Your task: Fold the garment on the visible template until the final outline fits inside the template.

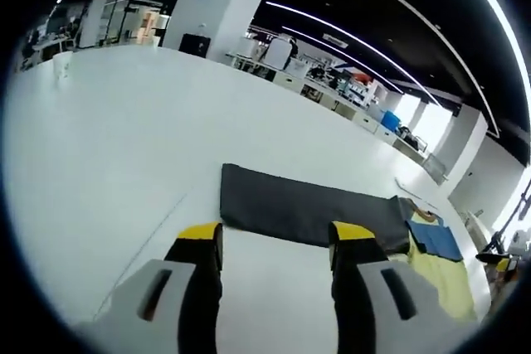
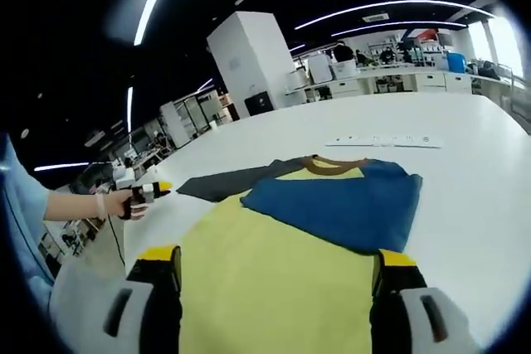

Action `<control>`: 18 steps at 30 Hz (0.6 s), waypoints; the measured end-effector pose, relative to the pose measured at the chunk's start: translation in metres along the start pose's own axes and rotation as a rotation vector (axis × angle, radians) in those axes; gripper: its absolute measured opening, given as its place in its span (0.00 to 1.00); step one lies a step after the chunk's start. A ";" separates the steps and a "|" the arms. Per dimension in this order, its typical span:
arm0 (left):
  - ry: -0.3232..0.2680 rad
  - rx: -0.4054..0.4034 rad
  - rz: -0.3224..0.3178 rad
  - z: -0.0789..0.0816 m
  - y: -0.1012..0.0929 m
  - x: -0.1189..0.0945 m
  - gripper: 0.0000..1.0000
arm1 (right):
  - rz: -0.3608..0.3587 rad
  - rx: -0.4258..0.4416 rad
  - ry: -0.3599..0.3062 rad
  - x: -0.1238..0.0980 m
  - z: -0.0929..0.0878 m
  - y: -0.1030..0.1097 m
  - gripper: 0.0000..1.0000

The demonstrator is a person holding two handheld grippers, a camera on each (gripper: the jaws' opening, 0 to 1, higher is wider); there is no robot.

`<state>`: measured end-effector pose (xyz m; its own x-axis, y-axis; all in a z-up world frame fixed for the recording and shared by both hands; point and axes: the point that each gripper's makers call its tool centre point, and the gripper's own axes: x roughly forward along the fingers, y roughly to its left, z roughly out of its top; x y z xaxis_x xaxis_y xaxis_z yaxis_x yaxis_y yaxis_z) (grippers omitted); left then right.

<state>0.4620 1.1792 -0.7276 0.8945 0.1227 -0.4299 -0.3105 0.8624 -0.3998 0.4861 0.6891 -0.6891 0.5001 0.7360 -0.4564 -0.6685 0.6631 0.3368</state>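
The garment lies flat on the white table [image 2: 473, 205]. It has a yellow body [image 2: 274, 279], a blue sleeve [image 2: 340, 201] folded across it, a dark grey sleeve [image 2: 228, 181] stretched out to the left and a brown collar [image 2: 332, 165]. My right gripper [image 2: 276, 263] is open above the yellow body, with nothing between its jaws. My left gripper [image 1: 277, 242] is open too, just short of the dark grey sleeve [image 1: 307, 209]. Beyond that sleeve I see the blue sleeve [image 1: 436, 238] and the yellow body [image 1: 444, 279]. In the right gripper view a hand holds the left gripper [image 2: 143, 194] off the table's left edge.
A thin line [image 1: 149, 238] runs across the white table [image 1: 124, 138] left of the grey sleeve. A long white strip [image 2: 382, 141] lies behind the collar. A white cup [image 1: 62, 64] stands at the far corner. Desks and a white pillar [image 2: 245, 55] stand beyond the table.
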 end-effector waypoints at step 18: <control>-0.009 -0.136 0.127 0.002 0.054 0.039 0.14 | -0.087 0.065 -0.036 -0.024 -0.004 -0.033 0.94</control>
<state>0.4804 1.2319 -0.7638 0.8478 0.2314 -0.4771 -0.4613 0.7656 -0.4485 0.4938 0.6493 -0.6931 0.5752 0.6788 -0.4565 -0.5853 0.7314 0.3500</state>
